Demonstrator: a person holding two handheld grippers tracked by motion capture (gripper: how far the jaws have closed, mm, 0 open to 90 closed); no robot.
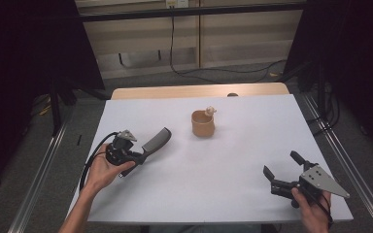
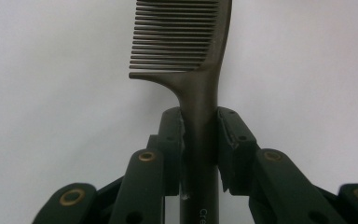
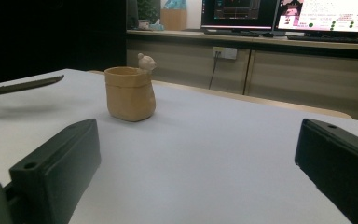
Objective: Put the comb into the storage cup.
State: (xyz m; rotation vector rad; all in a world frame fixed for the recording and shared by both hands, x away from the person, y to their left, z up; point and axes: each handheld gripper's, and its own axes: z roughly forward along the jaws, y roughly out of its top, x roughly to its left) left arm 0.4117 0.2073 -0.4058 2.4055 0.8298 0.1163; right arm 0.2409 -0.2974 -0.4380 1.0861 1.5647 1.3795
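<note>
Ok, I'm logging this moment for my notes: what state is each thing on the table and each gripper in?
comb: held by its handle, teeth end sticking out past the jaws, above the table
left gripper: shut on the comb's handle
right gripper: open, nothing between the jaws
cup: upright on the table, small figure on its rim, apart from both grippers

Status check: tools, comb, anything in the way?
Left tool shut on comb. Right tool open, empty. Cup upright mid-table, path to it clear.
</note>
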